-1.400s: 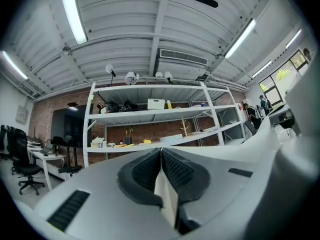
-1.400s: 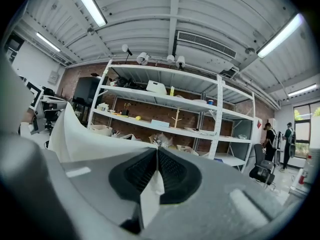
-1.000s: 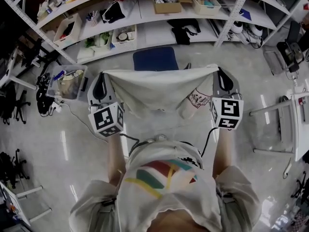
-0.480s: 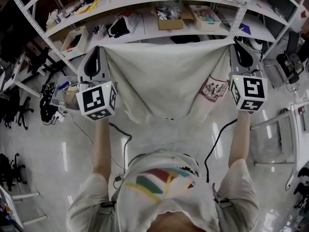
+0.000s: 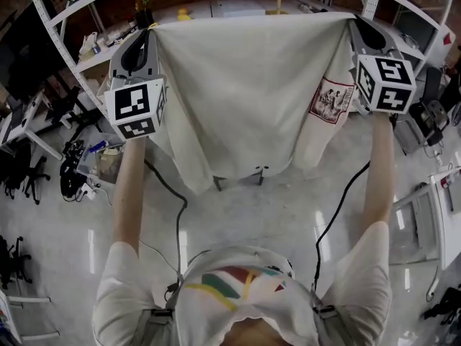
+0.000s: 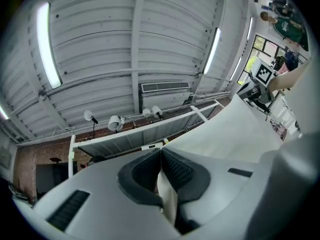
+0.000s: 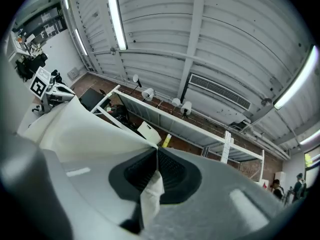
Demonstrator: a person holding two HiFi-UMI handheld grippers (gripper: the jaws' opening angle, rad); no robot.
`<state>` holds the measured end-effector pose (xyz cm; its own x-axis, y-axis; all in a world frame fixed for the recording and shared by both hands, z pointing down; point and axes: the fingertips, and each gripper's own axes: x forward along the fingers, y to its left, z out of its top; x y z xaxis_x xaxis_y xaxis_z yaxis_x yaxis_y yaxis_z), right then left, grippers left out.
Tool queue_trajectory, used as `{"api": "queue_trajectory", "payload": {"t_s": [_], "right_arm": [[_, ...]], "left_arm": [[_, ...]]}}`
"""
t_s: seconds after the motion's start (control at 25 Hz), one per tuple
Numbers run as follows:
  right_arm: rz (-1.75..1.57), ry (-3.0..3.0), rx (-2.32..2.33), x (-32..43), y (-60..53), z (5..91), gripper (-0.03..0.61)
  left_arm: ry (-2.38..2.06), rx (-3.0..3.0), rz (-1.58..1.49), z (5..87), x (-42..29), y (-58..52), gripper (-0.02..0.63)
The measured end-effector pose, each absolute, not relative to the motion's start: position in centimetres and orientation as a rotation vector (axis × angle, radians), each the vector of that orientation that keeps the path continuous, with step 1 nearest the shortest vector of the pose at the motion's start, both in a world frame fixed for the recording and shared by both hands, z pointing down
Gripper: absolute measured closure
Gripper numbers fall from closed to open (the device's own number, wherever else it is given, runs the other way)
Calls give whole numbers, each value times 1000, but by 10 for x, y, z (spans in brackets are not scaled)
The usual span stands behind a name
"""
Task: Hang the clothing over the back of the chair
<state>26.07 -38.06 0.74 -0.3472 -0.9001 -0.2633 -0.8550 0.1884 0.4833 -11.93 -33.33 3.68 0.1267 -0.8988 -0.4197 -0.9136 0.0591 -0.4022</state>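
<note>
Cream fabric, the clothing, hangs spread flat between the two raised grippers, in front of the shelving. The left gripper has its jaws clamped on one top corner, and the right gripper has its jaws clamped on the other. A printed patch shows near the garment's right edge.
</note>
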Motion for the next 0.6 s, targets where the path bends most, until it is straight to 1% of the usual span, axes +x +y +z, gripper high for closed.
{"api": "queue_trajectory", "payload": {"t_s": [0.32,0.48,0.6], "right_arm": [[-849,-2371,1795,271,-407,-36,566],[-848,-2359,1785,266,-415,-32,566],[-844,-2357,1745,266,-418,-14,566]], "left_arm": [[1723,-1788,21,-9,-109,-357,593],[1762,-1814,51,-13,-115,-366,594],[1808,-1834,59,1,-115,-370,594]]}}
